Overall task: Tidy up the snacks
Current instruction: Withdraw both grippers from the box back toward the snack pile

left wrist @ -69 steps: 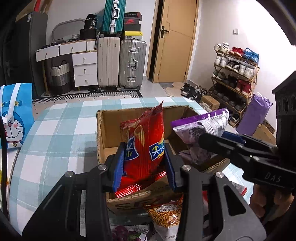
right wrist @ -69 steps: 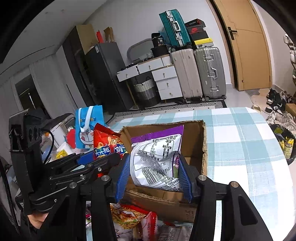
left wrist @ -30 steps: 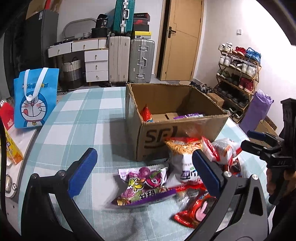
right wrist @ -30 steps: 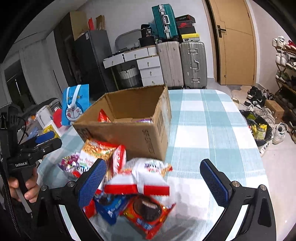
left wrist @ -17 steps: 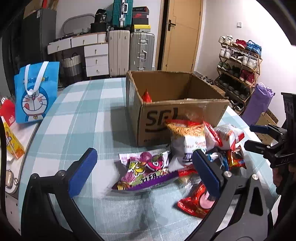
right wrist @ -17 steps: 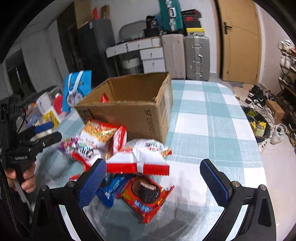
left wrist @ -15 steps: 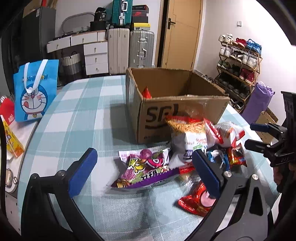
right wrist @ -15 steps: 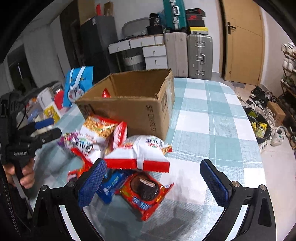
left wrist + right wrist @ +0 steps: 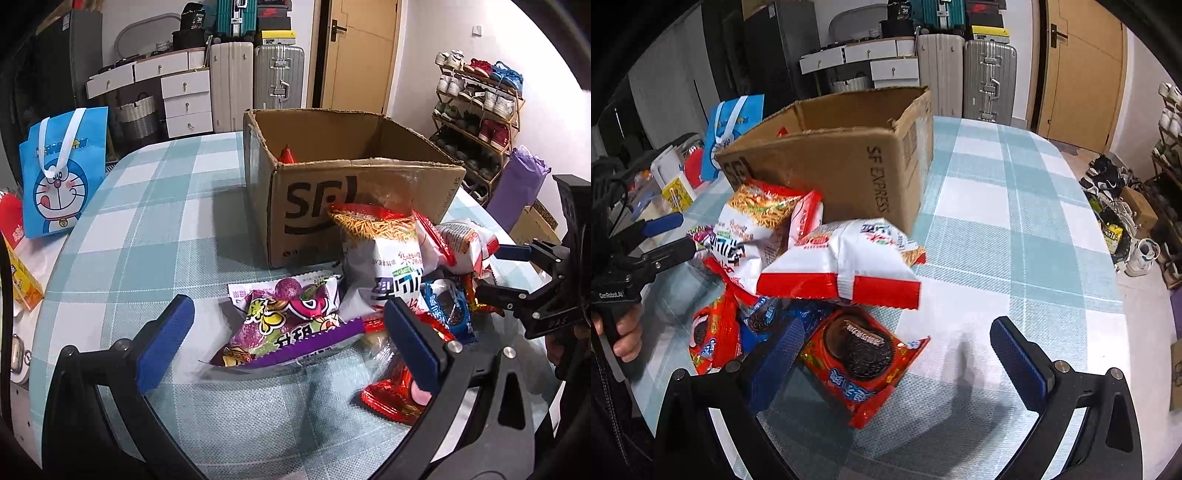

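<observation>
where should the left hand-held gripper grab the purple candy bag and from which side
Grip the purple candy bag across its near end by the purple sealed strip, coming straight down and forward from the near side. It lies flat on the table, its far right corner tucked under the noodle snack bag, so the near edge is freest. The open left hand-held gripper probably already straddles it.

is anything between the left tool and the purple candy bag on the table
Nothing visible is. The left tool is open, with the purple candy bag lying flat on the checked tablecloth right ahead between its fingers.
</observation>
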